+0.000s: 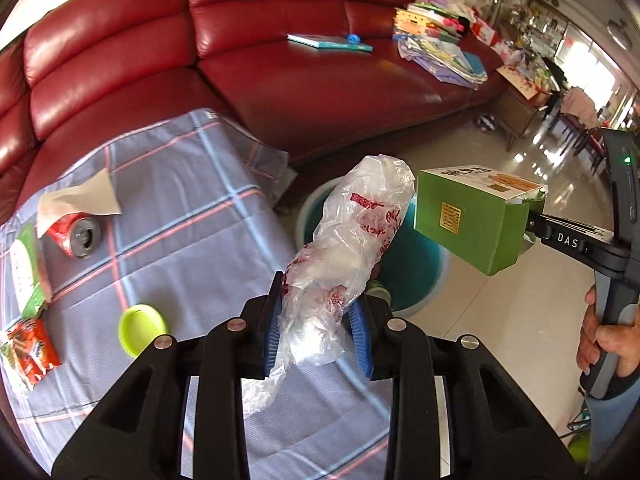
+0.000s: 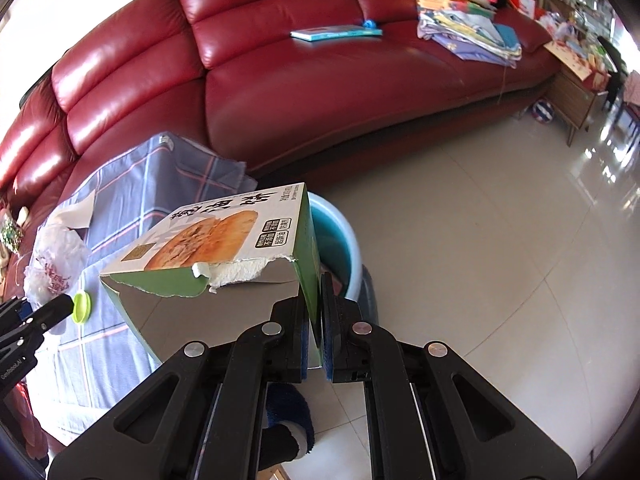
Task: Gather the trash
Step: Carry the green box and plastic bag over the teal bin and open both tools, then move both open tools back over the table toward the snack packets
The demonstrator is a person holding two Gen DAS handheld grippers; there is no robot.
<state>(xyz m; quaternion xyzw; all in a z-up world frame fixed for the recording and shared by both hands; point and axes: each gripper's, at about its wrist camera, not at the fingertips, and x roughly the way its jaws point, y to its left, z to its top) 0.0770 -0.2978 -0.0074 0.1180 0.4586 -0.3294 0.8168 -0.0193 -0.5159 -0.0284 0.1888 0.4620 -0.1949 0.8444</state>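
Note:
My left gripper (image 1: 318,320) is shut on a crumpled clear plastic bag (image 1: 352,240) with red print, held above the table edge near a blue bin (image 1: 416,264) on the floor. My right gripper (image 2: 320,320) is shut on the side wall of a torn green food box (image 2: 224,252), held over the bin (image 2: 340,240); the box also shows in the left wrist view (image 1: 472,220). On the checked tablecloth (image 1: 192,216) lie a crushed red can (image 1: 76,236), a tissue (image 1: 80,200), a lime-green lid (image 1: 142,328) and snack wrappers (image 1: 28,344).
A red leather sofa (image 1: 280,60) stands behind the table, with a book (image 1: 328,42) and a pile of papers and cloths (image 1: 440,48) on it. Pale tiled floor (image 2: 480,240) spreads to the right. A wooden cabinet (image 2: 576,96) stands far right.

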